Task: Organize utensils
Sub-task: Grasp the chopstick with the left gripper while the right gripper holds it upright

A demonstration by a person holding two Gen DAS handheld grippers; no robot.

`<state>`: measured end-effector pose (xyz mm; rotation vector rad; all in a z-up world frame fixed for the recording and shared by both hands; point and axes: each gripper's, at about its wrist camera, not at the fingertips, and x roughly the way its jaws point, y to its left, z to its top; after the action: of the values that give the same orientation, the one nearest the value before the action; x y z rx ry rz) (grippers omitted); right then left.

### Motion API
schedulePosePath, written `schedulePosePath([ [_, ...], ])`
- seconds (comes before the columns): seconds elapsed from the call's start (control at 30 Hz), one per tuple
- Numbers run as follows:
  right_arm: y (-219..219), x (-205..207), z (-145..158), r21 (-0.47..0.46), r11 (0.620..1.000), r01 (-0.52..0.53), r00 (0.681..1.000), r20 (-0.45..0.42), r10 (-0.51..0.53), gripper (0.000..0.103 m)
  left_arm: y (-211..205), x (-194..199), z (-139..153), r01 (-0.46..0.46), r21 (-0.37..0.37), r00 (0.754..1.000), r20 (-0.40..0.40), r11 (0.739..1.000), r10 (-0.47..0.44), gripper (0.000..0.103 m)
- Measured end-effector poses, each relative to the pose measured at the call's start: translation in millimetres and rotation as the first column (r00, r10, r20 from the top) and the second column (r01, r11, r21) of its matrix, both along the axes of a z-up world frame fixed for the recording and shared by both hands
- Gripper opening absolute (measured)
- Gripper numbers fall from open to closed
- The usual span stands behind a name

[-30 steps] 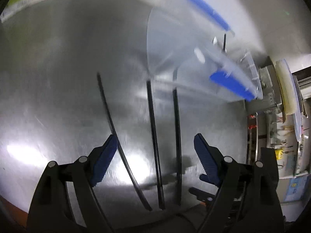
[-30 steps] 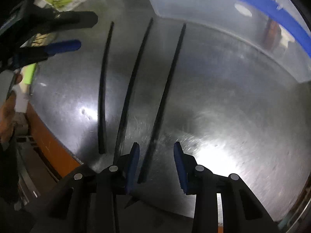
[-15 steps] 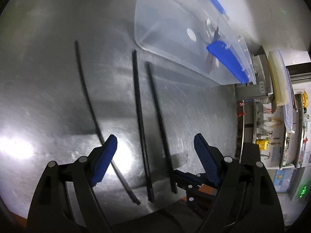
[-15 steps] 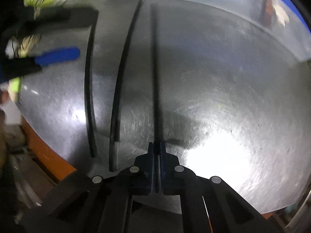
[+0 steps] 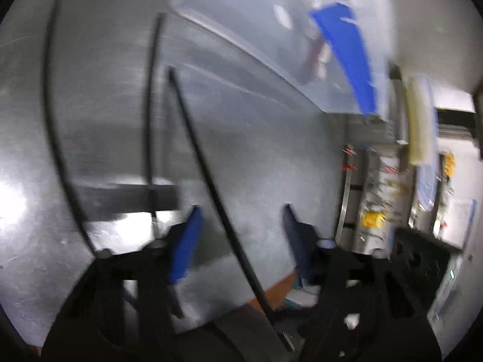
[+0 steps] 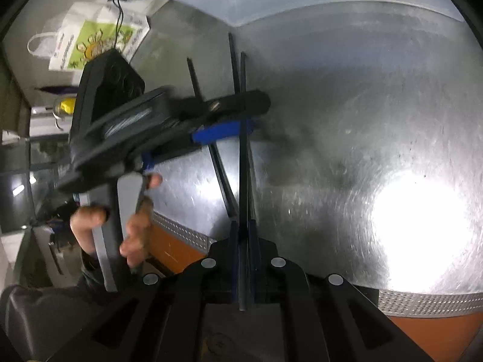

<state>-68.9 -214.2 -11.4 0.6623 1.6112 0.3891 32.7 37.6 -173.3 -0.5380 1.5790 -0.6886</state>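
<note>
Three black chopsticks are on the steel table. My right gripper is shut on the near end of one chopstick and holds it lifted off the table. In the left wrist view that lifted chopstick crosses between the jaws of my left gripper, which is open around it. Two chopsticks still lie on the table to the left. The left gripper also shows in the right wrist view, its blue pads either side of the held stick.
A clear plastic bin with blue handles stands at the back of the table. A white and green paper bag stands at the far left. The table's front edge is close below the right gripper. Shelving lies off to the right.
My right gripper has lifted its chopstick off the table. My left gripper has moved right, so the raised chopstick now lies between its open jaws.
</note>
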Motion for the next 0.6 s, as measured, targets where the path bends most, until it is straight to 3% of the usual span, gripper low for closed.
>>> schedulePosePath([
  [0.1,11,-1,-8,-0.021,0.999,-0.028,0.999,-0.017,0.028,0.007,8,0,-8,-0.05,-0.004,0.999,-0.016,0.999,0.05,0.012],
  [0.17,16,2,-15,-0.031,0.999,-0.044,0.999,-0.025,0.043,0.007,10,0,-12,-0.052,-0.006,0.998,-0.02,0.999,0.052,0.008],
  [0.5,37,6,-44,-0.164,0.972,-0.165,0.986,-0.054,0.158,0.007,14,3,-22,-0.046,-0.084,0.999,-0.024,0.995,0.044,0.005],
  [0.6,39,4,-43,-0.208,0.96,-0.188,0.982,-0.034,0.185,0.015,15,2,-21,-0.036,-0.106,0.999,-0.019,0.994,0.034,0.005],
])
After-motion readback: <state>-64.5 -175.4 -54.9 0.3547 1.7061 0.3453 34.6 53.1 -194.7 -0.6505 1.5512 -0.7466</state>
